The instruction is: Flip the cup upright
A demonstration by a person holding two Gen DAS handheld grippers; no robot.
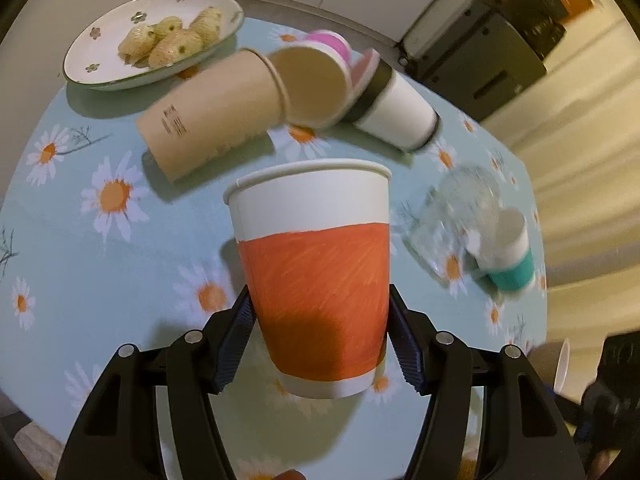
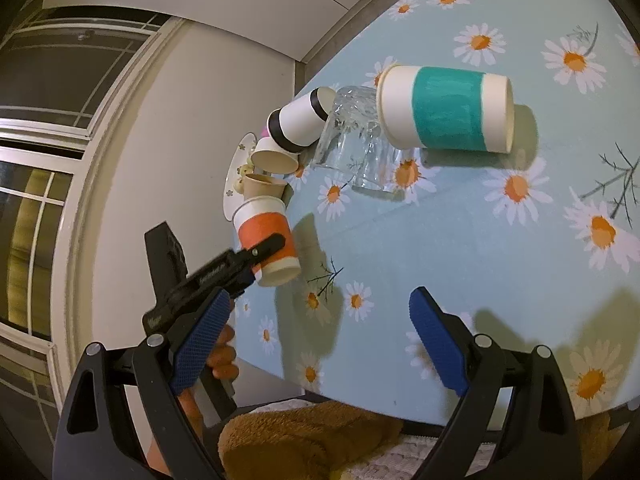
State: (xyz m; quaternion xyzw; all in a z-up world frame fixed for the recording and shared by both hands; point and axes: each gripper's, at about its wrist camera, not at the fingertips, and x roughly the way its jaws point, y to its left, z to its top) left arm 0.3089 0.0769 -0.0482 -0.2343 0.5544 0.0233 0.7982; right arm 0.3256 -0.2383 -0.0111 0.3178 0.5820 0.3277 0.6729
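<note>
Daisy-print tablecloth [image 1: 80, 248] covers the table we work over. Our left gripper [image 1: 322, 340] is clamped on the orange-banded cup [image 1: 316, 276], holding it rim-up, and it seems just above the cloth. Our right gripper [image 2: 316, 344] hangs spread and empty over the near edge. We judge the risk is letting go too early or off-level: the light cup could topple toward the brown cup [image 1: 212, 120] lying behind it
</note>
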